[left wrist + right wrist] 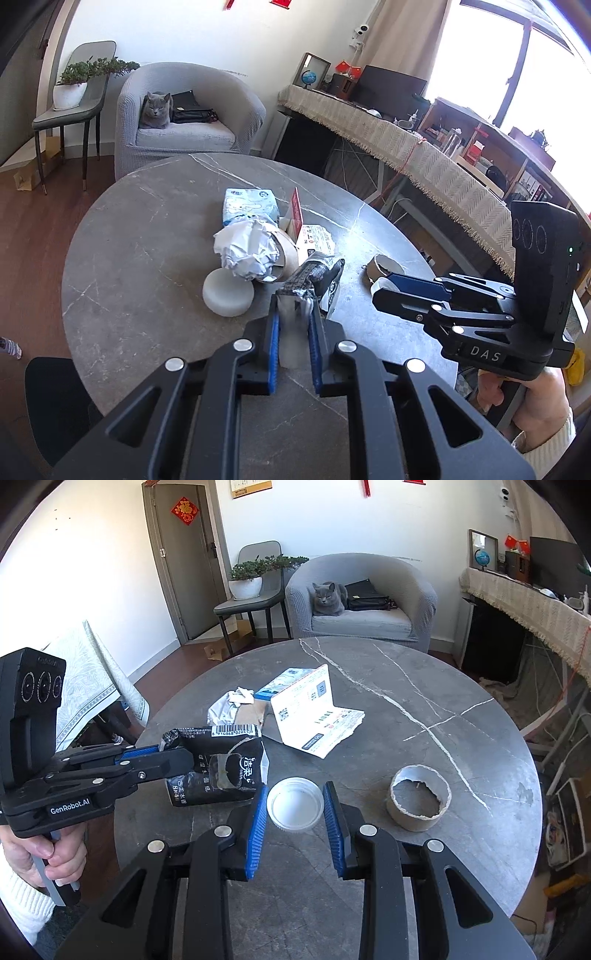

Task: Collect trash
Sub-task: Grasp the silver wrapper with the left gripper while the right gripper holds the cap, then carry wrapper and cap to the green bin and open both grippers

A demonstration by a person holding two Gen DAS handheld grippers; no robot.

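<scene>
Pinching the black tissue wrapper [218,768], the left gripper [293,314] sits at nine o'clock of the right gripper [295,805], whose spread jaws flank a white lid [294,804].

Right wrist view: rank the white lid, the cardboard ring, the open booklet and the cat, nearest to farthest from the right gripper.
1. White lid, between the right gripper's fingers.
2. Cardboard ring, to the right.
3. Open booklet, mid-table.
4. Cat, on the armchair beyond the table.
</scene>
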